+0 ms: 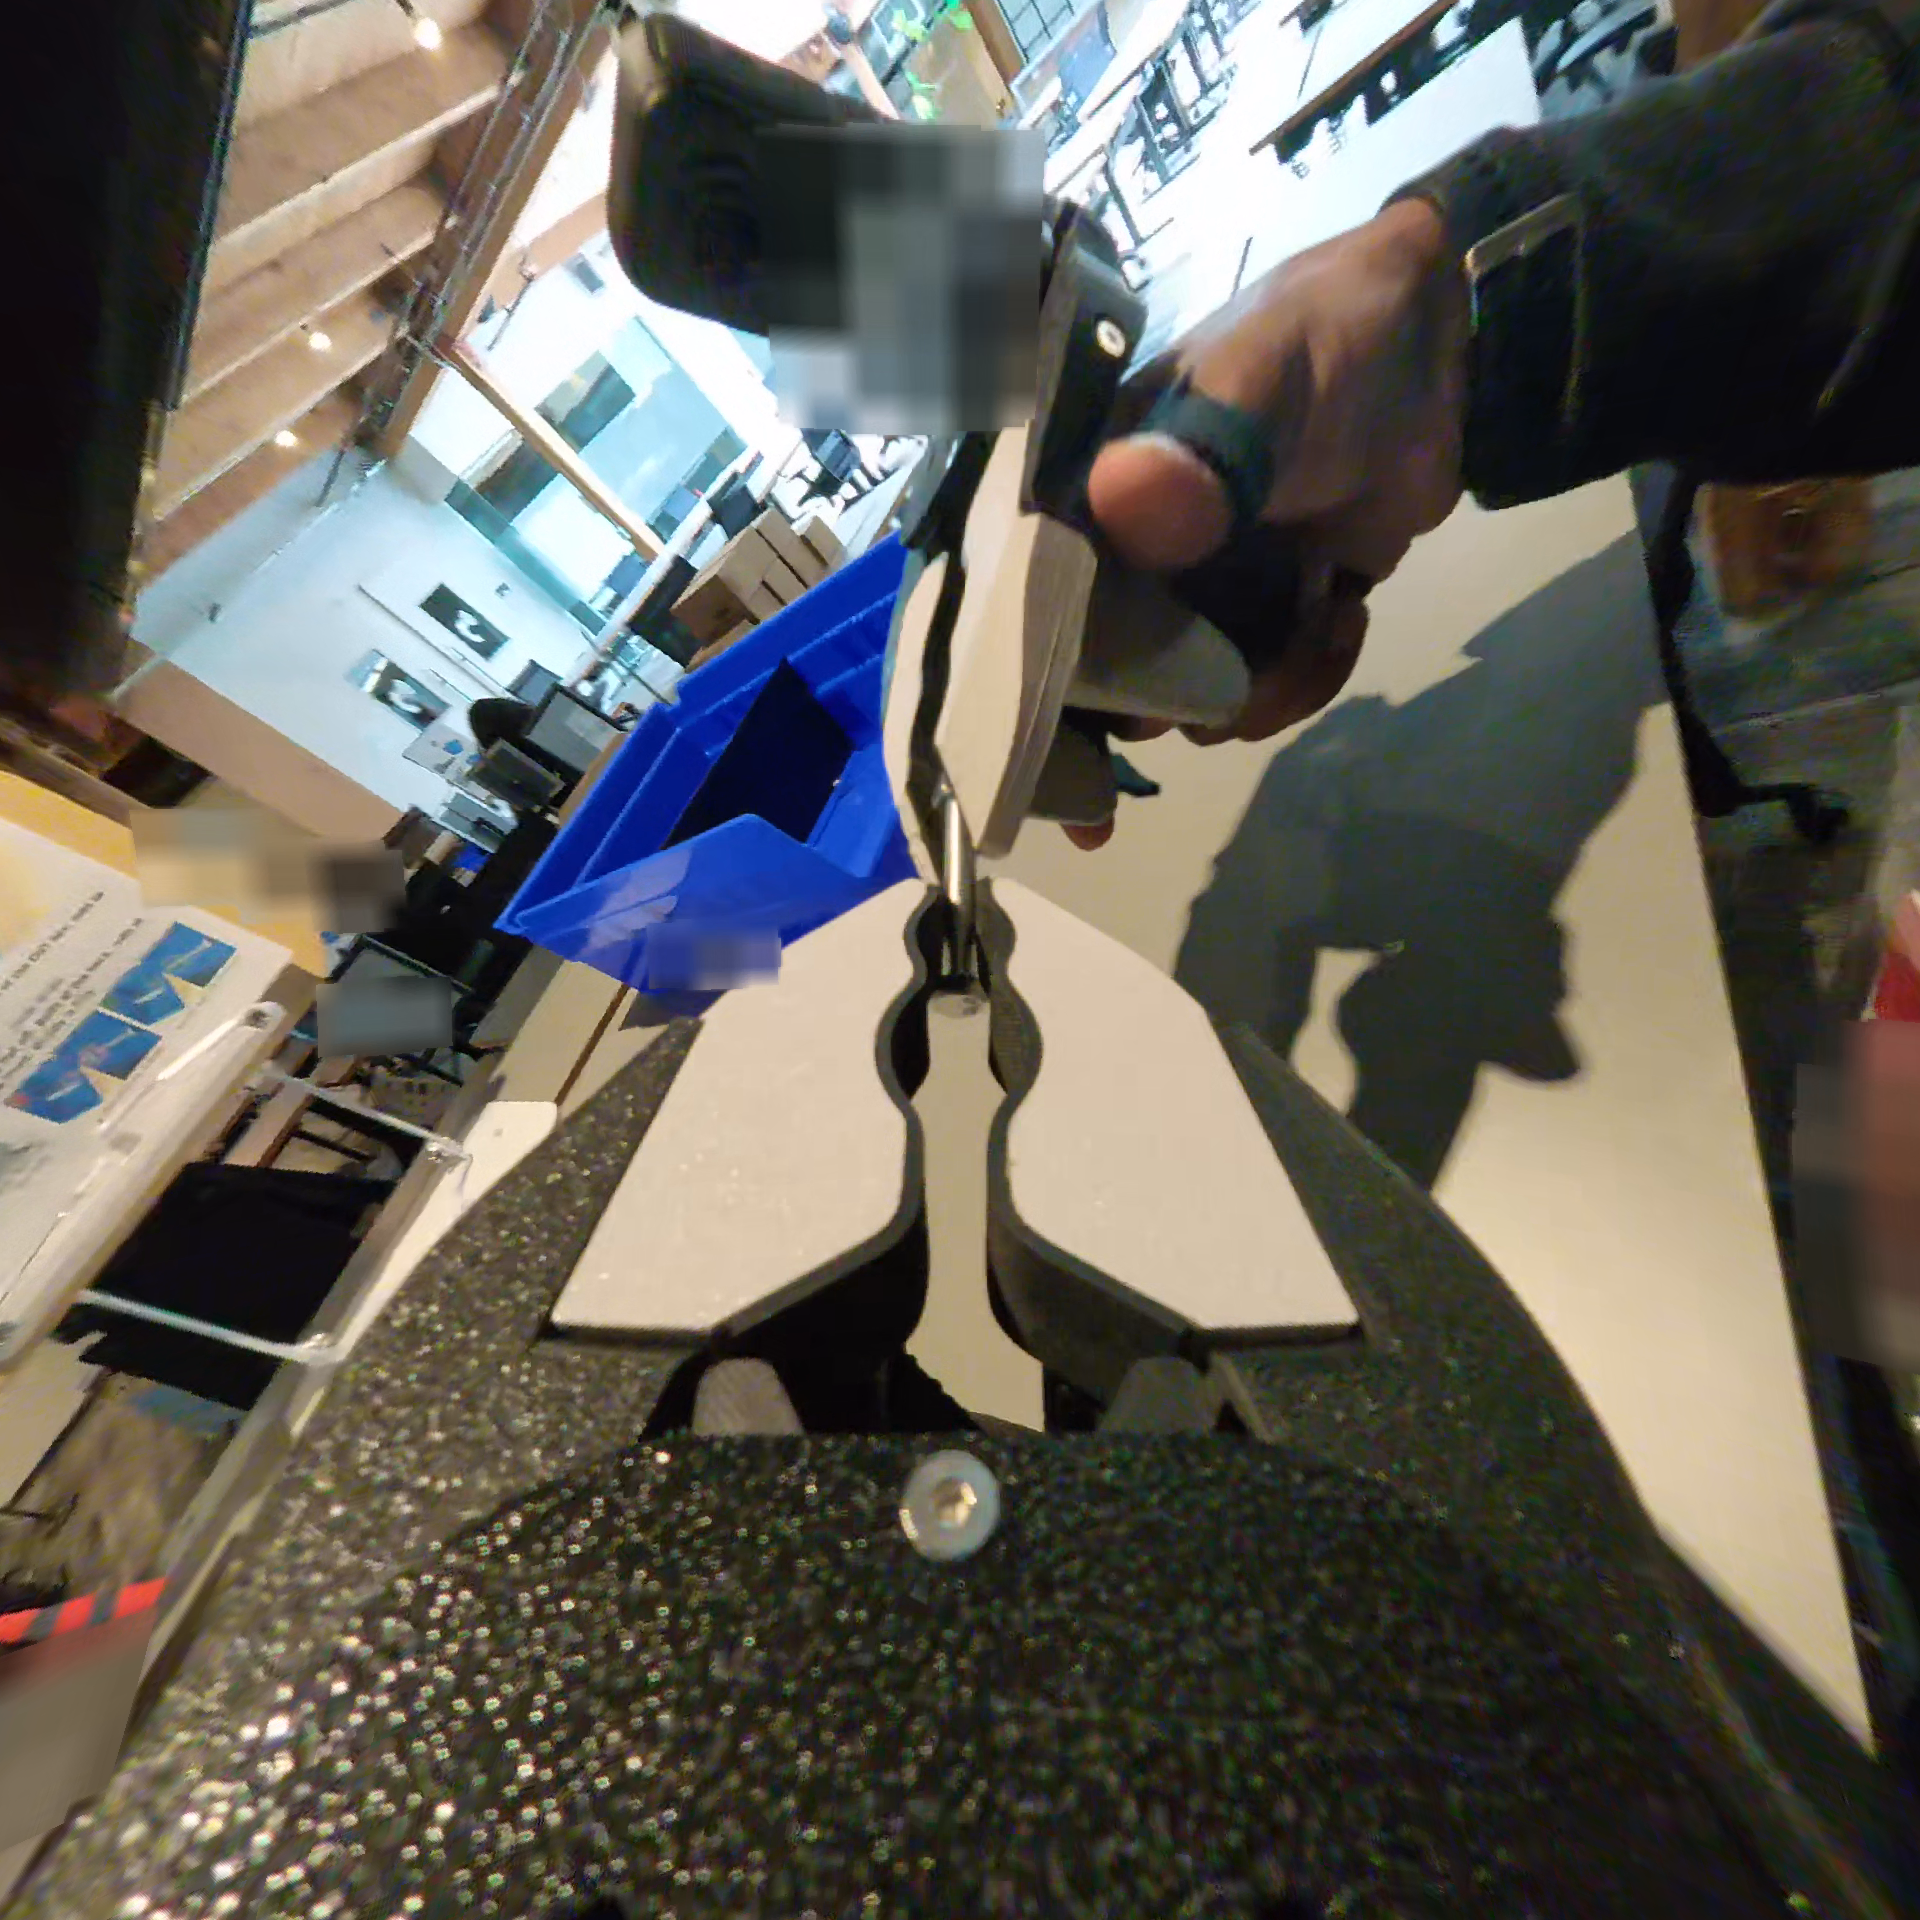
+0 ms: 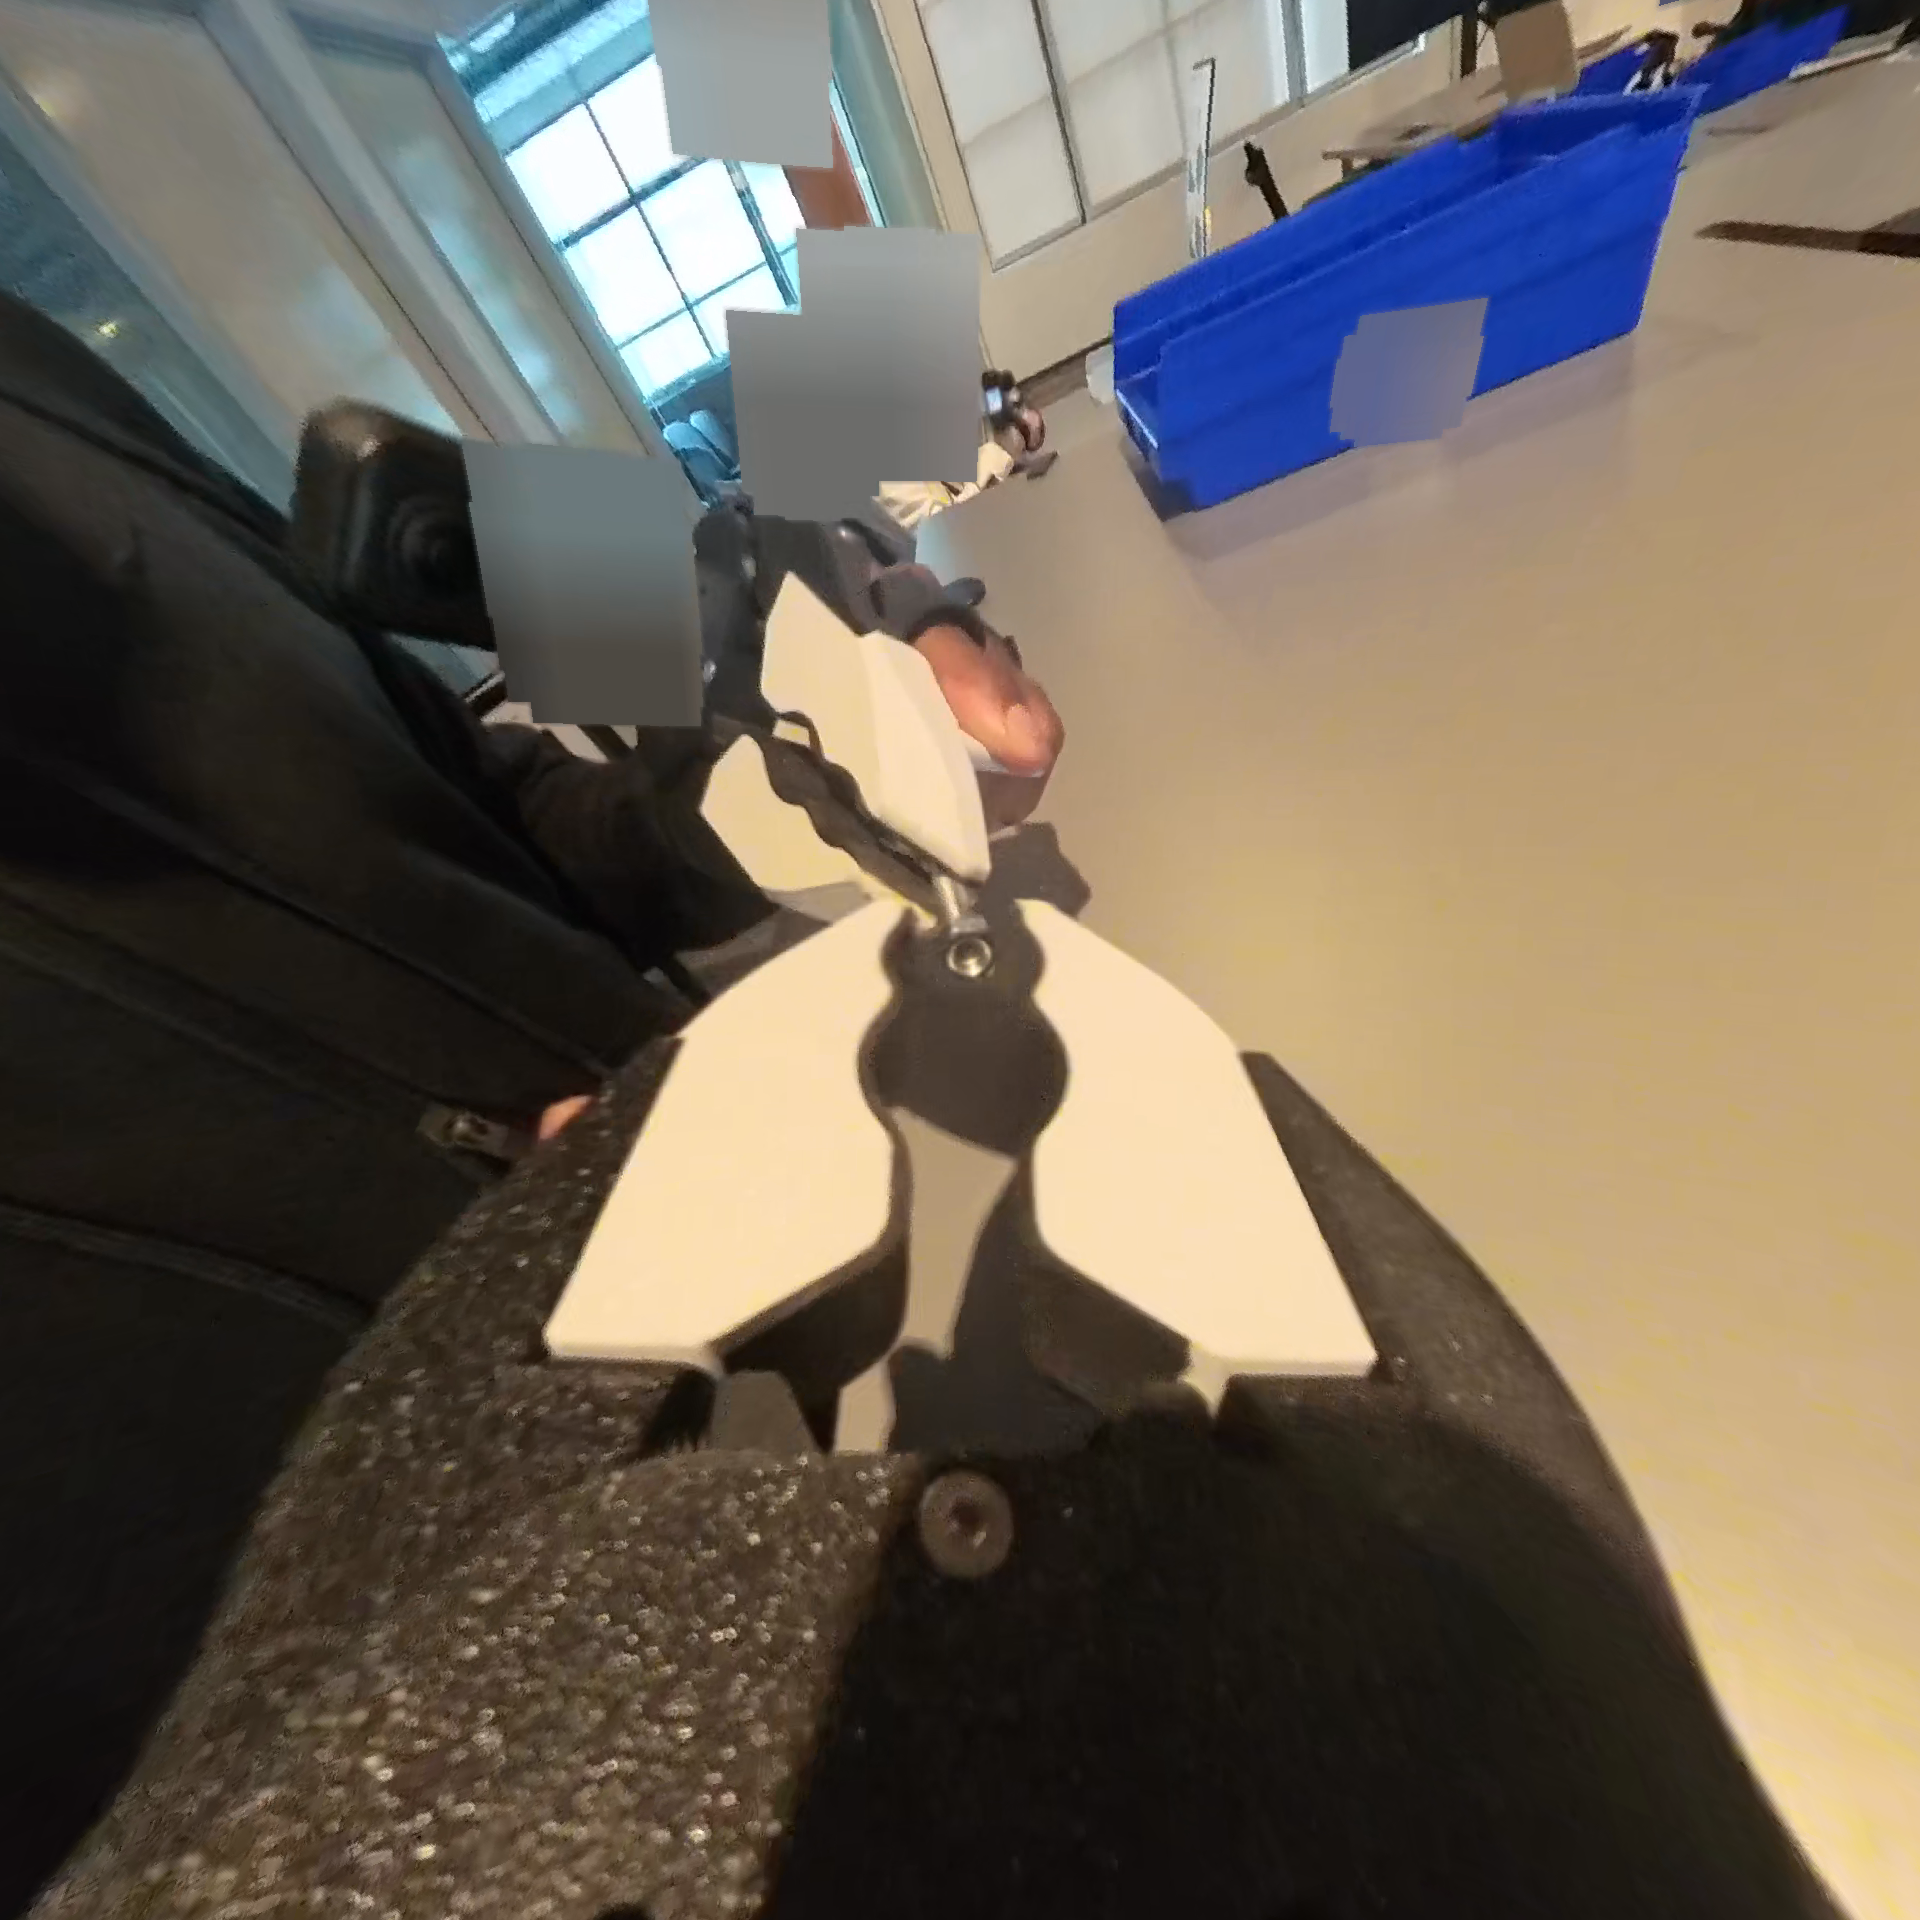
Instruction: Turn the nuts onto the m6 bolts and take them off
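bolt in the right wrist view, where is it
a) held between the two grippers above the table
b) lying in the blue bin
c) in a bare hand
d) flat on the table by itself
a: the bolt spans the gap between the right gripper, whose tips close on the nut, and the left gripper that grips its other end, well clear of the bin.
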`<state>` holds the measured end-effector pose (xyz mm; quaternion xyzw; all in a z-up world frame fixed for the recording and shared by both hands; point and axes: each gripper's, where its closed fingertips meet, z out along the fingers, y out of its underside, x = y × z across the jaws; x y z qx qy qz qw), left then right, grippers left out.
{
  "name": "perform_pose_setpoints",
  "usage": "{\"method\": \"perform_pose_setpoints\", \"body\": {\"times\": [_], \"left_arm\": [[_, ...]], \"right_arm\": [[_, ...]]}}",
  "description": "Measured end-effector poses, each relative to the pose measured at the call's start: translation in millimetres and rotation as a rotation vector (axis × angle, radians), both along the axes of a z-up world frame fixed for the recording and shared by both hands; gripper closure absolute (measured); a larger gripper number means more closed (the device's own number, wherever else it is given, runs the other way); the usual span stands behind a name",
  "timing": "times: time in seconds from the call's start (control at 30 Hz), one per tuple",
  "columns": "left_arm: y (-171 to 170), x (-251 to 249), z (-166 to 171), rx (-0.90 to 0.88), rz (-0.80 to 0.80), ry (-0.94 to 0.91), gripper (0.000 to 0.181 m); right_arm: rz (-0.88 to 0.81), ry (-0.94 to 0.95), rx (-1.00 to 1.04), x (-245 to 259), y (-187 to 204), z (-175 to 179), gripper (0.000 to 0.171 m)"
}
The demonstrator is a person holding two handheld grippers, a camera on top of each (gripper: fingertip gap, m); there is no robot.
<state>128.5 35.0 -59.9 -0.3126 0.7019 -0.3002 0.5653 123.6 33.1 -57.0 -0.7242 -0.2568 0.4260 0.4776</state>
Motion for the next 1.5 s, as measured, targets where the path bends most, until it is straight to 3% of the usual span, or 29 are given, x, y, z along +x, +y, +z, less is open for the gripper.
{"method": "perform_pose_setpoints", "body": {"times": [0.13,0.3,0.4,0.47,0.53,0.57,0.7,0.83,1.03,1.13,1.27,1.5], "left_arm": [[-2,-8,3,-0.220,-0.101,0.059,0.176],[3,-30,7,-0.760,-0.320,0.204,0.176],[20,-43,13,-0.889,-0.358,0.180,0.176],[34,-51,17,-0.869,-0.333,0.125,0.176],[48,-61,20,-0.802,-0.296,0.076,0.176],[54,-66,21,-0.751,-0.274,0.045,0.176],[70,-84,26,-0.536,-0.209,-0.051,0.176],[76,-95,20,-0.365,-0.170,-0.047,0.176],[77,-105,18,-0.338,-0.174,-0.039,0.176],[73,-109,14,-0.335,-0.197,0.006,0.176],[58,-113,11,-0.580,-0.323,0.121,0.176],[37,-111,11,-1.274,-0.584,0.342,0.176]], "right_arm": [[0.048,-0.034,0.099,-7,-1,3,0.160],[0.113,-0.212,0.393,-28,8,8,0.158],[0.072,-0.286,0.519,-41,27,16,0.160],[0.036,-0.259,0.482,-47,40,20,0.156],[-0.011,-0.197,0.377,-51,56,21,0.137],[-0.033,-0.157,0.317,-53,62,22,0.135],[-0.082,-0.004,0.142,-69,77,25,0.136],[-0.059,0.028,0.120,-89,76,30,0.139],[-0.063,-0.030,0.091,-105,76,21,0.139],[-0.065,-0.082,0.118,-108,73,17,0.153],[-0.025,-0.221,0.227,-111,62,13,0.161],[0.080,-0.467,0.581,-107,46,13,0.161]]}}
